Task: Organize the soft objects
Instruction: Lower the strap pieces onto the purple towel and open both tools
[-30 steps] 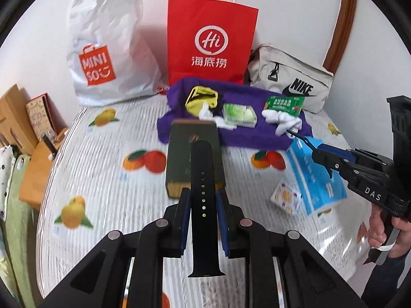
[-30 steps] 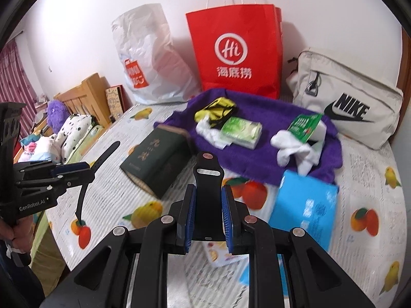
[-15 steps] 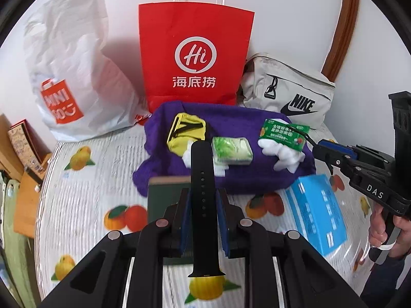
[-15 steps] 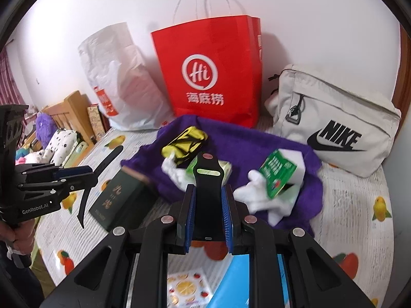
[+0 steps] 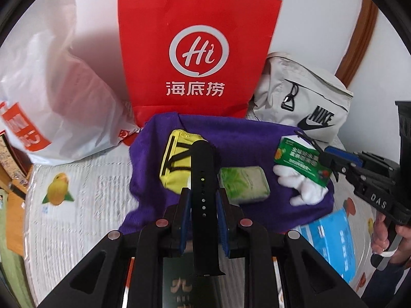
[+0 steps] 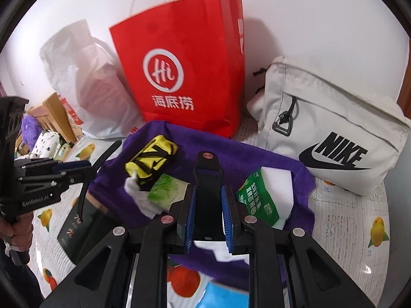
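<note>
My left gripper is clamped on the holed half of a black watch strap, which stands up between the blue pads and reaches over the purple towel. Just past its tip, left to right on the towel, lie a yellow pouch, a green tissue pack and a green packet on white cloth. My right gripper is pinched on the buckle half of the strap, raised above the same towel, with the tissue pack just left of it and the packet just right.
</note>
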`<state>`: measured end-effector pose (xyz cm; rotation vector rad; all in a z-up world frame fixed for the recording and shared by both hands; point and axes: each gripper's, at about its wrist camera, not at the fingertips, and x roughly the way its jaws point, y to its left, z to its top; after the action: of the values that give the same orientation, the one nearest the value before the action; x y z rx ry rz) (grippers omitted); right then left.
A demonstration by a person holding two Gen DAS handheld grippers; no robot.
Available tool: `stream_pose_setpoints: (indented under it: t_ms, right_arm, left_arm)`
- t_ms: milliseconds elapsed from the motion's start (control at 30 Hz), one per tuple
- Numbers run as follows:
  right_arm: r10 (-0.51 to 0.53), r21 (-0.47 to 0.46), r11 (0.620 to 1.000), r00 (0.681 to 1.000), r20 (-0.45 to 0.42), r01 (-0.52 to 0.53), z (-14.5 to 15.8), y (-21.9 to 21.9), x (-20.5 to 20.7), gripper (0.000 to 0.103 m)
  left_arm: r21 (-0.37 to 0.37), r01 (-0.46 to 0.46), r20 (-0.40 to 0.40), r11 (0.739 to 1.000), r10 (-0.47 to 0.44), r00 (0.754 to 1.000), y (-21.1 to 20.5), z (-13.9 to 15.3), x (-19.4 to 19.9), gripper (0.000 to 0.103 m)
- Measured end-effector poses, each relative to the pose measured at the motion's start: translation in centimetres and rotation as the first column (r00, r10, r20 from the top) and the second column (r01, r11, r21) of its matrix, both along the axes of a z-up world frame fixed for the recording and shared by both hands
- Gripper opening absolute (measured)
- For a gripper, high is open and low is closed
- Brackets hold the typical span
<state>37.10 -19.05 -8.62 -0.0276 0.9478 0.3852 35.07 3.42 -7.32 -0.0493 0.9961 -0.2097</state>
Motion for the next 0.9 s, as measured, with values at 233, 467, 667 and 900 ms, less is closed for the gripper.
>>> stream_pose_setpoints:
  t_ms: [233,467,667,900]
  right_arm:
    - [-0.015,-0.015,1.0,0.999,-0.051,0.015,-2.1,-0.3,1.9,0.02]
    - [-0.016,-0.046,0.999,0.996,-0.092,0.012,-3.6,-0.3,2.9,0.02]
    - [-0.013,-0.05,0.999,0.992,-0.128,0.006,-5.0,-0.4,3.3,0.02]
    - [-0.006,-0.053,0.999,0.987,-0.162,-0.003,-5.9,-0.4,3.4,0.02]
  left_arm:
    - [-0.013,-0.023,-0.032,1.0,0.023,0.999,0.3,-1.8,3.4,0.019]
    - [-0.013,-0.039,-0.066,0.999,0.038,0.997,0.5,-3.6,5.9,0.019]
    - [0.0,-0.068,-0.124,0.998,0.067,0.99,0.6,-6.0,7.0,0.02]
    - [-0.005,-0.072,-0.134,0.997,0.071,0.988,0.6,-6.1,6.8,0.02]
